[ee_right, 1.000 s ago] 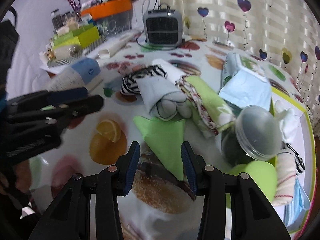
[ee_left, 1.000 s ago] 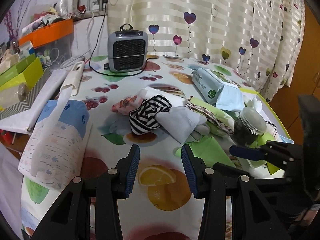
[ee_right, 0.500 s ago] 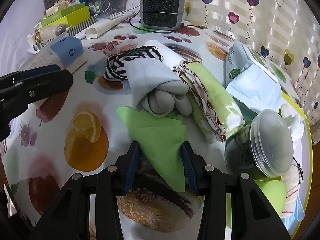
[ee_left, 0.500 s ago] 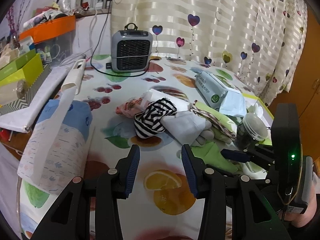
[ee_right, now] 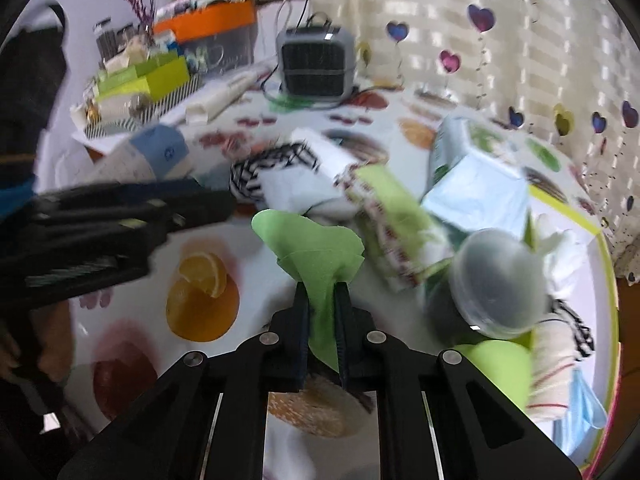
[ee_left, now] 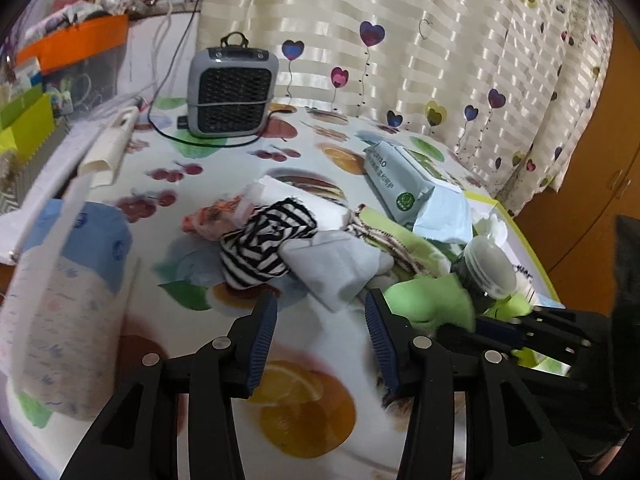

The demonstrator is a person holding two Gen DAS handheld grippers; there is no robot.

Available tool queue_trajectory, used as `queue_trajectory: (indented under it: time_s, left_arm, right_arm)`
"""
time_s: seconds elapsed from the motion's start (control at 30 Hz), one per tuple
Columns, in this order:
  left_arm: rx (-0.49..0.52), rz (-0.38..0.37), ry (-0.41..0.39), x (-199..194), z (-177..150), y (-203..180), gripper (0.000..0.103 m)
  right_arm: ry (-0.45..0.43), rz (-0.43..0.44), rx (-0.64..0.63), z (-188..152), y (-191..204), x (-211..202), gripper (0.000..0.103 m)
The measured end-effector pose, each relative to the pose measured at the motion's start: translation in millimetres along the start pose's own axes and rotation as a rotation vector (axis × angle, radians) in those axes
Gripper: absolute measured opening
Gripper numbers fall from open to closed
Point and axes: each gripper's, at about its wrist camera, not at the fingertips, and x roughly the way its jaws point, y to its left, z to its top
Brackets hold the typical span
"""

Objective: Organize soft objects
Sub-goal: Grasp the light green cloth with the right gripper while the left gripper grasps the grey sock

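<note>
My right gripper (ee_right: 320, 292) is closing and its pads press on a light green cloth (ee_right: 316, 248), which fans out above the fingers and hangs a little over the fruit-print table. The left wrist view shows that green cloth (ee_left: 428, 300) bunched at the right gripper's tips. My left gripper (ee_left: 320, 308) is opening with nothing between its fingers, just short of a pile of soft things: a black-and-white striped cloth (ee_left: 260, 248), a pale grey folded cloth (ee_left: 336, 264) and a green patterned towel (ee_left: 400, 240).
A dark lidded jar (ee_right: 500, 280) leans by a yellow-green tray (ee_right: 564, 208) of cloths at the right. A wipes pack (ee_left: 396, 184), a grey heater (ee_left: 232, 92) with its cord, and a tissue pack (ee_left: 68, 292) stand around the pile. Boxes crowd the left edge.
The right gripper has shut on the green cloth and lifted it off the table. The left gripper has moved closer to the pile, its jaws slightly wider.
</note>
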Motion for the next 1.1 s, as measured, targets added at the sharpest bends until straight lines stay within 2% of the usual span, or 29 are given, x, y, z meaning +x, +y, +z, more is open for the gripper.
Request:
queue_trajectory:
  time_s: [0.13,0.27,0.47,0.73,0.93,1.1]
  left_arm:
    - [-0.057,-0.037,0.023,19.0,6.2,-0.4,0.050]
    - [-0.108,-0.040,0.048,38.2,12.4,-2.4,0.054]
    - [-0.173,-0.041,0.079,59.2,17.6,-4.3,0.059]
    - [-0.244,-0.047,0.088,73.6,18.3,-1.3,0.059]
    - [-0.228,-0.022,0.075,69.7,16.2,-3.2,0.036]
    - [-0.182,-0.016,0.047,52.2,11.4,-8.0,0.031]
  right_arm:
    - [-0.048,-0.027,0.034,2.4,-12.4,-17.4,0.012]
    - [-0.079,-0.049,0.064,4.1,-26.0,-28.5,0.012]
    - [-0.092,-0.052,0.085,4.7,-38.3,-29.8,0.012]
    - [-0.096,-0.038,0.097,0.7,-44.2,-28.8,0.012]
    - [-0.110,-0.037,0.104,-2.0,-47.5,-34.4,0.012]
    - [-0.127,-0.037,0.110,-4.1,-48.8,-42.4,0.012]
